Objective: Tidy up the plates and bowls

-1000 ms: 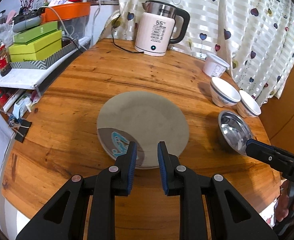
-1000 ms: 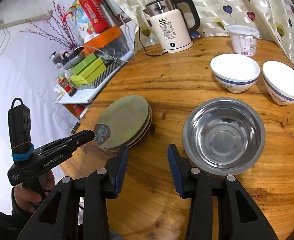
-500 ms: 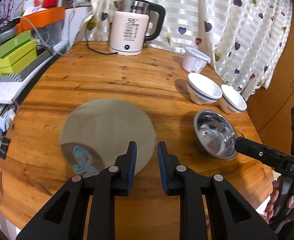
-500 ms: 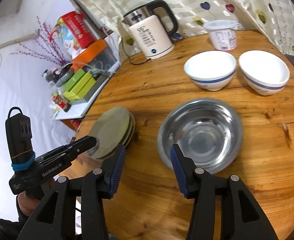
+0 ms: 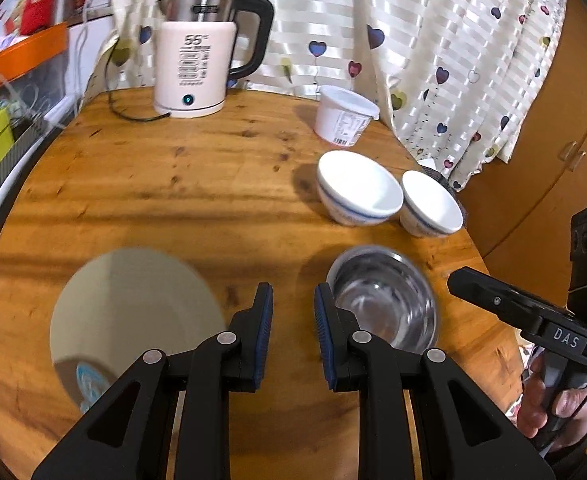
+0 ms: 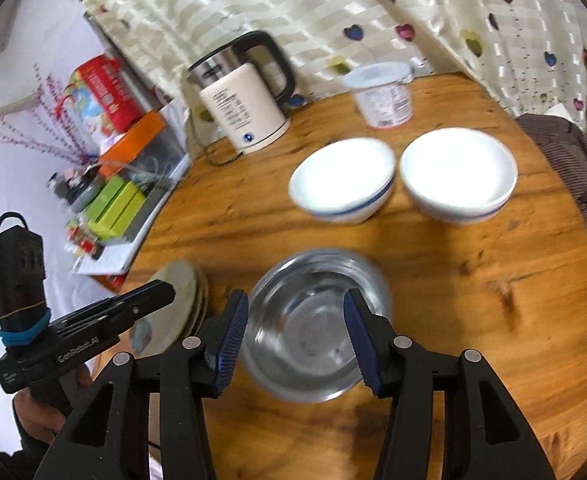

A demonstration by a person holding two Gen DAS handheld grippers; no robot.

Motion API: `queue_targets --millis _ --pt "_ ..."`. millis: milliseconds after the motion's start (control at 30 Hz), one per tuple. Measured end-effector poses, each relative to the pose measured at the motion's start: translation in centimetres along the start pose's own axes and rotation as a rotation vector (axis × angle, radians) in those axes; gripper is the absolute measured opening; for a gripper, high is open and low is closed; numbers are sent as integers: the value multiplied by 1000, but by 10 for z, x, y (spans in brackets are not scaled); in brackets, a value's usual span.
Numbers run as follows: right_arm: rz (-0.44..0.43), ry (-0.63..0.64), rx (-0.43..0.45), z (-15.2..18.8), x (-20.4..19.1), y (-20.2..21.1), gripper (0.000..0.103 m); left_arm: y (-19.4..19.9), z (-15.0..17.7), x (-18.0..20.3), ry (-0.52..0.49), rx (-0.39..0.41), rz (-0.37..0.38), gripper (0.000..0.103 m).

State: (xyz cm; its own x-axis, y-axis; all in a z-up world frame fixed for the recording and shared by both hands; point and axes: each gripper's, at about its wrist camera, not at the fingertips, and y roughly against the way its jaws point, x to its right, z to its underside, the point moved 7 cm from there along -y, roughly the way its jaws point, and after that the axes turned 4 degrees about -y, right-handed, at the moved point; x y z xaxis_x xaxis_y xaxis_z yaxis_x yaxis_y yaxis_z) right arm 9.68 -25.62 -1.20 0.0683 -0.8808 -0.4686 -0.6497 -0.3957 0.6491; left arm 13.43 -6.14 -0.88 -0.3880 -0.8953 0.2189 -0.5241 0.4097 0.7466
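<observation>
Between the right gripper's (image 6: 295, 332) spread fingers sits the steel bowl (image 6: 313, 324); only its view shows the plates (image 6: 181, 300) stacked; left gripper (image 5: 289, 328) released.

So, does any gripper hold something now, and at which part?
Nothing is held. The left gripper is open over bare table. The right gripper is open, its fingers around the steel bowl, not closed on it.

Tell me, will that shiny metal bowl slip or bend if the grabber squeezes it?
The steel bowl looks polished, so its rim is probably slippery between the right gripper pads. It looks thin, so it's likely light, yet stiff enough not to bend. Its rounded sides suggest it might rock or slide on the table if nudged.
</observation>
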Motion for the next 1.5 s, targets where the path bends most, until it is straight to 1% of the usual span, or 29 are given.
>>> queue_targets --millis 167,267,367,467,567,700,833,933,1100,1267,1500 --pt "15 -51 1 -22 17 -10 50 -20 -25 5 -6 -30 32 22" --pt "18 -88 -9 -30 25 -20 49 -33 -39 4 11 -58 45 22" --pt "8 -126 -14 -40 32 -30 48 -45 -53 4 17 -72 65 23" --pt "9 -165 -20 -50 40 -40 46 -62 -67 7 32 -99 106 23" --pt "2 -207 -34 -57 47 -50 44 -79 -75 5 51 -130 126 23" --pt "4 -253 -55 -62 57 -64 42 -97 -82 6 59 -154 137 23" --pt "7 -287 -66 -67 63 -74 41 -113 -88 9 37 -175 135 23" --pt "19 -292 -69 -70 65 -80 40 -125 -89 11 30 -198 136 23" --pt "35 -315 -74 -71 70 -86 39 -137 -92 14 22 -209 134 23" --pt "43 -327 -75 -75 74 -93 27 -146 -95 13 27 -215 131 23" --pt "66 -321 -69 -78 74 -96 22 -153 -96 18 13 -224 132 23"
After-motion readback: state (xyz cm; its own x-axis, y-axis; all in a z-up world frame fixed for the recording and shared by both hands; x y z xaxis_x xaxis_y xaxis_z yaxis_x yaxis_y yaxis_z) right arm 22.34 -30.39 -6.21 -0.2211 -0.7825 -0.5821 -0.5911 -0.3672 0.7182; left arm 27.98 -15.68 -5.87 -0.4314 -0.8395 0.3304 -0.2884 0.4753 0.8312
